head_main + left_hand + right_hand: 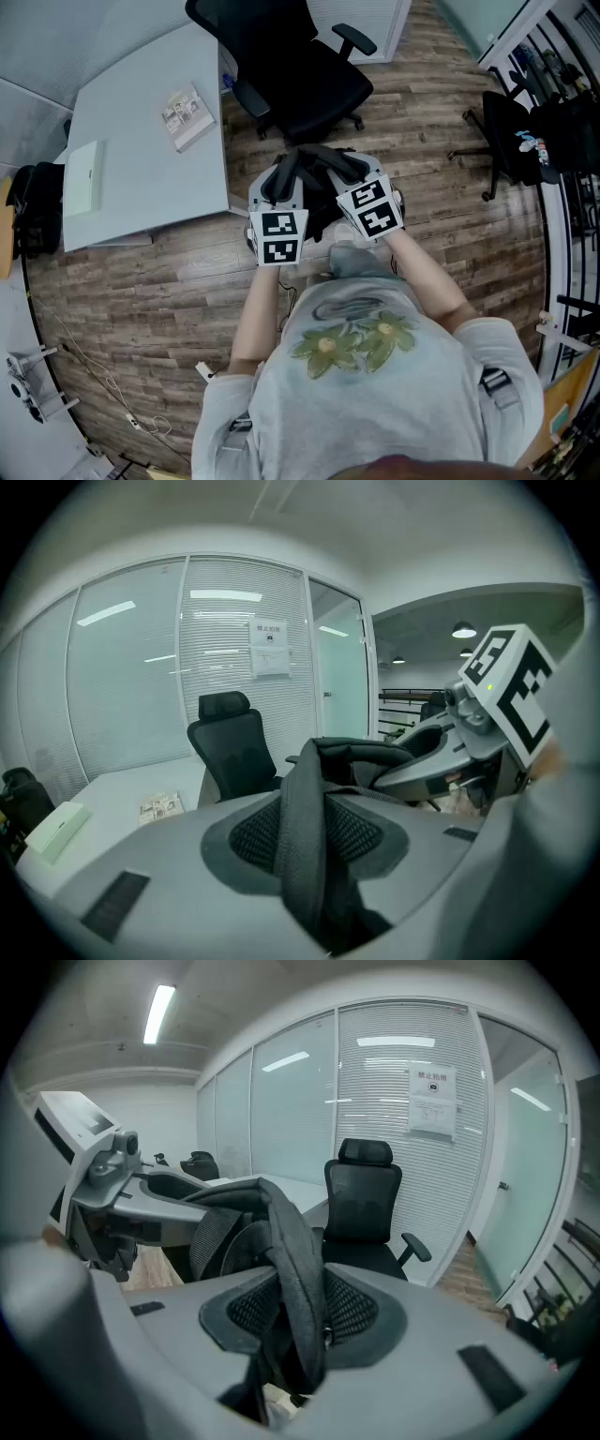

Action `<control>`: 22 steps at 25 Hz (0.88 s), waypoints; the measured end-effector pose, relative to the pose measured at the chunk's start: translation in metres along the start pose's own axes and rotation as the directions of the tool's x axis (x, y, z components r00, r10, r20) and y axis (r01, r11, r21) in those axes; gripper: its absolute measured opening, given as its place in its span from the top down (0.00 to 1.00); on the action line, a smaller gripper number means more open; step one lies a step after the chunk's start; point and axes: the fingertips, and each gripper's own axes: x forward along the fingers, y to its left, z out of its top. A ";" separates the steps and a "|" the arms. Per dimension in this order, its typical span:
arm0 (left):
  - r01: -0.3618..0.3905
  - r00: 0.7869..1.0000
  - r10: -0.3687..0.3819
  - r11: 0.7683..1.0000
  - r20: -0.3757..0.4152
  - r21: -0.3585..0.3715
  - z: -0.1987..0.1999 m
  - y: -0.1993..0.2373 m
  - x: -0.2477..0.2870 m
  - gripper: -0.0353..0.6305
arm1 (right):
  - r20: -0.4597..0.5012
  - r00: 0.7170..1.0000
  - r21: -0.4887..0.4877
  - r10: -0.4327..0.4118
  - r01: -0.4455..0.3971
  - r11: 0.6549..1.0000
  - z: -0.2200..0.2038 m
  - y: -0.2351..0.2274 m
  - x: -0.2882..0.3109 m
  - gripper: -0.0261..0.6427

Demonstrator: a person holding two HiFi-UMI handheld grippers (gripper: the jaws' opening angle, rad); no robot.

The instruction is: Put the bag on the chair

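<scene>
Left gripper (pixel 284 174) — jaws clamped on the bag strap (pixel 309 841), angled forward and down. Right gripper (pixel 345 167) — likewise clamped on the bag strap, just beside the left. Left forearm (pixel 258 309) and right forearm (pixel 427 277): bare, extended forward, converging.

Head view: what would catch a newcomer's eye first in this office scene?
At the centre, the left gripper and the right gripper, each topped by a black-and-white marker cube, are both clamped on a black bag held between them in front of the person. Just beyond stands a black office chair, beside a white desk.
</scene>
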 end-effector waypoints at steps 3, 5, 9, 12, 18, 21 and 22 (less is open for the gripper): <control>0.001 1.000 -0.001 1.000 -0.001 -0.004 0.003 0.003 0.007 0.72 | -0.002 1.000 -0.007 -0.003 0.003 1.000 0.002 -0.006 0.007 0.75; 0.002 1.000 -0.002 1.000 -0.002 -0.004 0.005 0.006 0.013 0.72 | -0.001 1.000 -0.002 0.000 0.000 1.000 0.005 -0.009 0.010 0.75; 0.000 1.000 -0.001 1.000 -0.010 -0.007 0.010 0.008 0.024 0.72 | -0.002 1.000 0.003 0.007 -0.007 1.000 0.009 -0.018 0.016 0.75; -0.004 1.000 0.004 1.000 -0.011 -0.008 0.016 0.007 0.033 0.72 | 0.000 1.000 0.000 0.010 -0.010 1.000 0.012 -0.029 0.020 0.75; -0.018 1.000 0.018 1.000 -0.006 0.002 0.035 0.006 0.056 0.72 | 0.017 1.000 -0.009 0.016 -0.015 1.000 0.025 -0.055 0.028 0.75; -0.030 1.000 0.030 1.000 0.004 0.006 0.047 0.007 0.067 0.72 | 0.030 0.999 -0.012 0.023 -0.022 1.000 0.035 -0.068 0.032 0.75; -0.033 0.999 0.033 0.999 0.009 0.009 0.051 0.007 0.070 0.72 | 0.035 0.999 -0.014 0.024 -0.024 1.000 0.038 -0.073 0.033 0.75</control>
